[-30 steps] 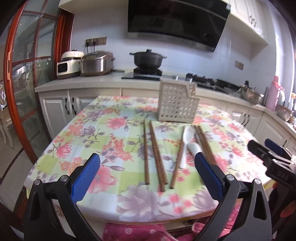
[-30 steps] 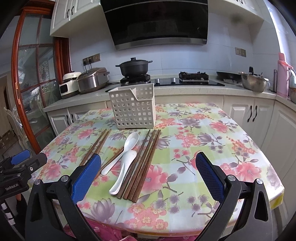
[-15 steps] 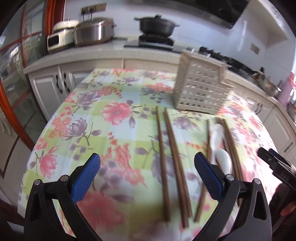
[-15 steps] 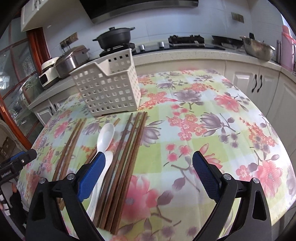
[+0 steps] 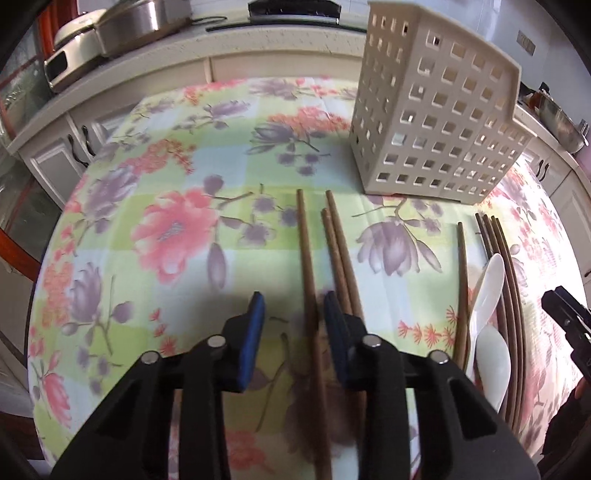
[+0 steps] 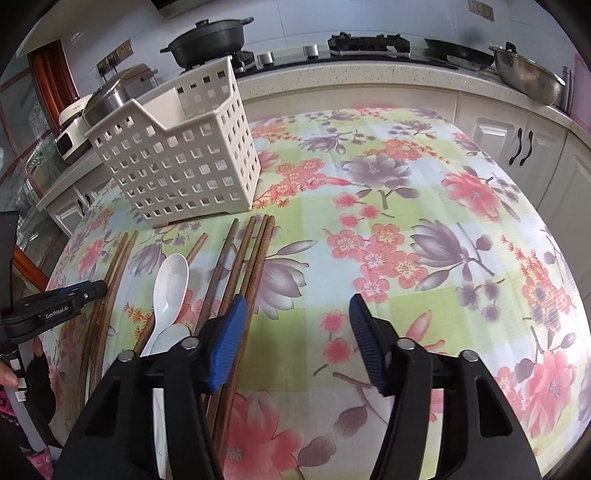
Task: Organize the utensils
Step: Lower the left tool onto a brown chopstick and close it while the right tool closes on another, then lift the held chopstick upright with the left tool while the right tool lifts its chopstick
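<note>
Brown wooden chopsticks lie on the floral tablecloth in front of a white perforated utensil basket [image 5: 439, 122]. My left gripper [image 5: 293, 306] is low over the table, half closed, its blue pads either side of one chopstick [image 5: 306, 258]; a pair of chopsticks [image 5: 338, 243] lies just right of it. Further right lie a single chopstick [image 5: 461, 280], two white spoons [image 5: 489, 291] and a chopstick bundle [image 5: 508, 269]. My right gripper [image 6: 295, 325] is open and empty above the cloth, right of the bundle [image 6: 243, 266] and spoons [image 6: 170, 288]. The basket [image 6: 177, 158] stands behind them.
A kitchen counter [image 6: 369, 77] with a black pot [image 6: 210, 35], a rice cooker [image 5: 129, 22] and a steel bowl [image 6: 524, 74] runs behind the round table. The table edge [image 6: 569, 295] curves close on the right. The left gripper [image 6: 55, 306] shows at the left of the right wrist view.
Both grippers have dropped toward the table and moved forward. The left gripper has narrowed from wide open around one chopstick. The right gripper has narrowed a little.
</note>
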Available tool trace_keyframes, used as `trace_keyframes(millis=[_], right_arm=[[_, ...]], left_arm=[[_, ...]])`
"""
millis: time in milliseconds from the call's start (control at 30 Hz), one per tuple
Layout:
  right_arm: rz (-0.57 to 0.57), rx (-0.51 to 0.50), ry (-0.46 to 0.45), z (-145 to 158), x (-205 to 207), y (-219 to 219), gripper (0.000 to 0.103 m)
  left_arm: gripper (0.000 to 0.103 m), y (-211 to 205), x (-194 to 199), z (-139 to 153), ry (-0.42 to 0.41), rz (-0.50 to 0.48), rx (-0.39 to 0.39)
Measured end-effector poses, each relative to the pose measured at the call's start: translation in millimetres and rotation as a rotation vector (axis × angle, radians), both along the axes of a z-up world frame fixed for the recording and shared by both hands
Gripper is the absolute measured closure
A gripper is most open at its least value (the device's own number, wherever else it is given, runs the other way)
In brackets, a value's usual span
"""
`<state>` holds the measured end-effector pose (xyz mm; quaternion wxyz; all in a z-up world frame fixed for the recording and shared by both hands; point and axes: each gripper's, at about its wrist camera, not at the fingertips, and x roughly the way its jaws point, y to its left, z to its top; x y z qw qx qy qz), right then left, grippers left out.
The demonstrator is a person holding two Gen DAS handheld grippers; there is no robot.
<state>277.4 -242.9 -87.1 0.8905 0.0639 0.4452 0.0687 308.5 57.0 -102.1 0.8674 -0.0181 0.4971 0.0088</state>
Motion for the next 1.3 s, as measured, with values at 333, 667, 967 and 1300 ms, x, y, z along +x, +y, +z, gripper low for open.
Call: trace_keyframes(millis=[333,667,967,1300], right_arm=[[0.009,0.018,0.036,-5,23,12,0.052],[-0.003,-0.05,0.052,-11,29,21,0.061],[0.0,-0.148,0.05,-14,37,36,0.064],[0.031,-0.129,0.053,-14,38,30,0.092]], left_arm=[[0.074,-6,20,1,0.007,-0.006,0.028],[0.087,-1,16,0,-0.02,-0.003,0.027],[0.091,3,18,1,-0.02,0.012,-0.004],[0.097,-3,16,-1,-0.036,-0.009,-0.029]])
